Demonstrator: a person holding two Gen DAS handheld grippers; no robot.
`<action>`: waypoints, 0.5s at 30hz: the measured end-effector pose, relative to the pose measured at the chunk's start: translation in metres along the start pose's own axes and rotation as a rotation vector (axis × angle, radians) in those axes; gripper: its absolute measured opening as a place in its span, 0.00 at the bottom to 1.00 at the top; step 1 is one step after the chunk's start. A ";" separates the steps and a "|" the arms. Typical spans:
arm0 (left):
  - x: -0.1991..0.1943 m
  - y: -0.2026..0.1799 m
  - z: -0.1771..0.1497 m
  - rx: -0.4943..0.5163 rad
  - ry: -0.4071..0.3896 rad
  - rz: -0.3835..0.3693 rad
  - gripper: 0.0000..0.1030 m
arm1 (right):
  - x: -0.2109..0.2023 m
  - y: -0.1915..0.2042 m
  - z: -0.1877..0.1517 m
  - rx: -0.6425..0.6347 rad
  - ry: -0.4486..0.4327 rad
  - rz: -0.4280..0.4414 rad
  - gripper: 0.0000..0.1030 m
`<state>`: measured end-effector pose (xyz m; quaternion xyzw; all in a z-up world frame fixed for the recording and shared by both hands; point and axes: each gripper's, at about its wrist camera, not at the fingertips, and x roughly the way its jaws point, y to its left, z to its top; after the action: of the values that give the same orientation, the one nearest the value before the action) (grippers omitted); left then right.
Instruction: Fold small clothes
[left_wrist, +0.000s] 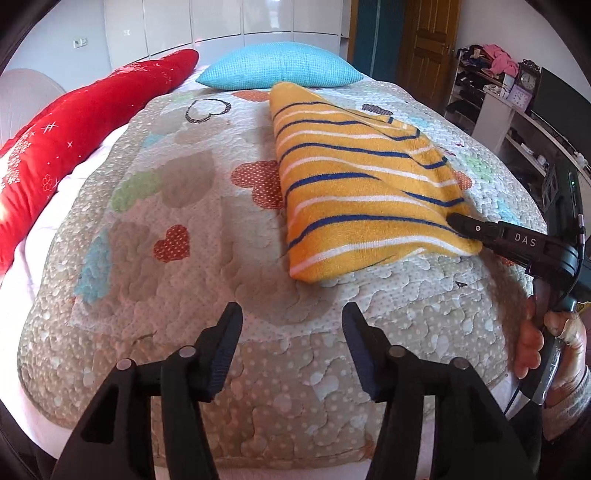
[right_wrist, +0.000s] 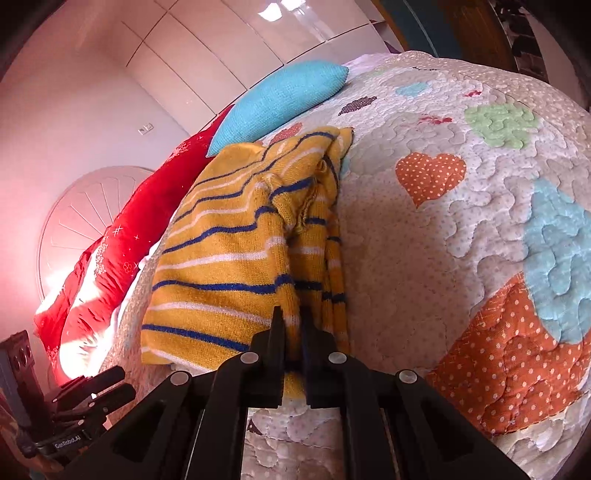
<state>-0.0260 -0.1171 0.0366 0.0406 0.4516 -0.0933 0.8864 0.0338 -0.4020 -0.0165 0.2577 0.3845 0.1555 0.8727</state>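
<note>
Right hand-held gripper (right_wrist: 292, 325), lettered "DAS", is clamping the striped sweater (left_wrist: 354, 177) edge on the bed quilt (left_wrist: 184, 295); left hand-held gripper (left_wrist: 291, 325) is hovering wide open, empty.

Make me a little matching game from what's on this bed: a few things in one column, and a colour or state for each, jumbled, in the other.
Things:
1. sweater
2. square pillow
3. long cushion
4. left gripper

Descriptions:
A. red with small white patterns
B. open, holding nothing
C. yellow with blue and white stripes, pinched at its edge by the right gripper
D. plain turquoise

Pairs: 1-C, 2-D, 3-A, 4-B
</note>
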 end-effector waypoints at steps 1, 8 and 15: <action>-0.001 0.002 -0.003 -0.004 0.003 0.003 0.54 | -0.001 0.001 -0.002 0.002 -0.006 -0.002 0.06; 0.013 0.017 -0.015 -0.041 0.063 0.009 0.54 | -0.011 -0.005 -0.019 0.091 -0.049 0.045 0.07; 0.019 0.021 -0.021 -0.049 0.073 -0.004 0.58 | -0.014 -0.008 -0.026 0.120 -0.066 0.067 0.07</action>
<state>-0.0270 -0.0958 0.0085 0.0214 0.4860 -0.0824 0.8698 0.0057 -0.4063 -0.0271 0.3270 0.3555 0.1528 0.8622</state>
